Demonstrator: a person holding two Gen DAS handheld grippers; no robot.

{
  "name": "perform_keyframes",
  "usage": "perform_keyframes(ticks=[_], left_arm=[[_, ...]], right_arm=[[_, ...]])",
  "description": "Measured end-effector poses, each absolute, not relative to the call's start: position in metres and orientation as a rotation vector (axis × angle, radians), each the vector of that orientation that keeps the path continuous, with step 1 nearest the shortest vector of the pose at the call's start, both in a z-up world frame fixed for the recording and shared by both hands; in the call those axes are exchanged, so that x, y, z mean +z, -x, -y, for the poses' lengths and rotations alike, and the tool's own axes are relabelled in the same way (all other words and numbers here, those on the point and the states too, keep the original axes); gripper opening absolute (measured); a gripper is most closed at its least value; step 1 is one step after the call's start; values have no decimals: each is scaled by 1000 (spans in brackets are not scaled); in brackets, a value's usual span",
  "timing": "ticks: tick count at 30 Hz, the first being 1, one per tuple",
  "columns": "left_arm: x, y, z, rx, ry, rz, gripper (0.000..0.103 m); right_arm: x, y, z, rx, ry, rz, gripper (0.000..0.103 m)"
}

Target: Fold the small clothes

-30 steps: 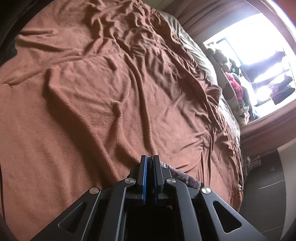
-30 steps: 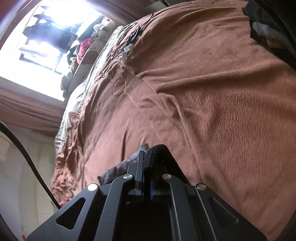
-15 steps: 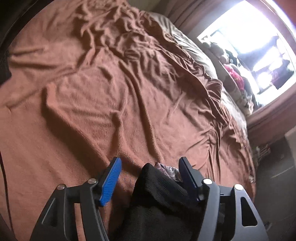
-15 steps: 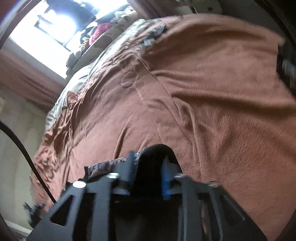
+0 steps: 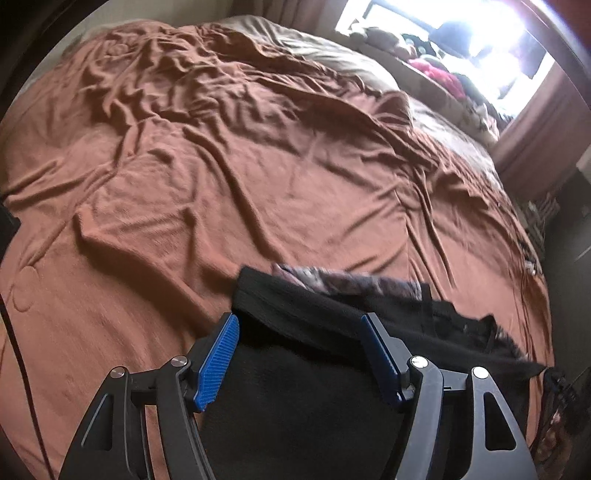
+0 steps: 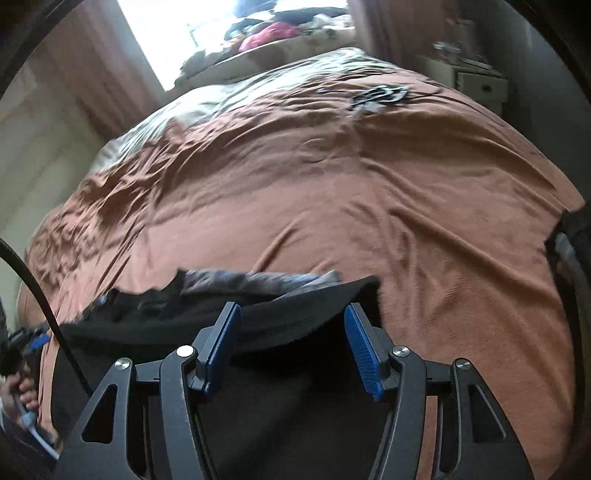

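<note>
Lying near the rumpled rust-brown bed blanket's [image 5: 229,177] front edge: black knit garment [image 5: 314,354]; left gripper [image 5: 301,360] jaws wide, right gripper [image 6: 291,345] jaws opening, neither pressing it; open blanket spreading beyond

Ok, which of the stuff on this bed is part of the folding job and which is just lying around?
Part of the job:
- black garment, lying between both grippers' open pads
- patterned cloth tucked behind it
- left gripper
- right gripper, jaws opening

Just lying about:
- brown blanket
- tangle of cables
- clutter on the windowsill

Matt black knit garment [image 5: 303,369] on fuzzy rust-brown fleece blanket [image 5: 221,184]
</note>
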State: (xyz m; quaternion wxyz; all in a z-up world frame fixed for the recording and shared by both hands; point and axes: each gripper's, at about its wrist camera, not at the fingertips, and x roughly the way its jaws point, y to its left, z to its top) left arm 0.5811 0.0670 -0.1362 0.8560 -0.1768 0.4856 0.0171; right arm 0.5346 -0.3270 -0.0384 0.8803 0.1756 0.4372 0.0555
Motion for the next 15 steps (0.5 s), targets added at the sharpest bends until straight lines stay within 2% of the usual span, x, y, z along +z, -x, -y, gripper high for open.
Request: perform_keyframes(ticks=[9,15], left_arm=[[-148,-577,-16,-33,194,-1102,69],[-180,-583,8,-63,99,-1213,64]], right_arm=[[-42,-543,287,149,-218,-1030,56],[-57,-558,262,168,-167,-1120,56]])
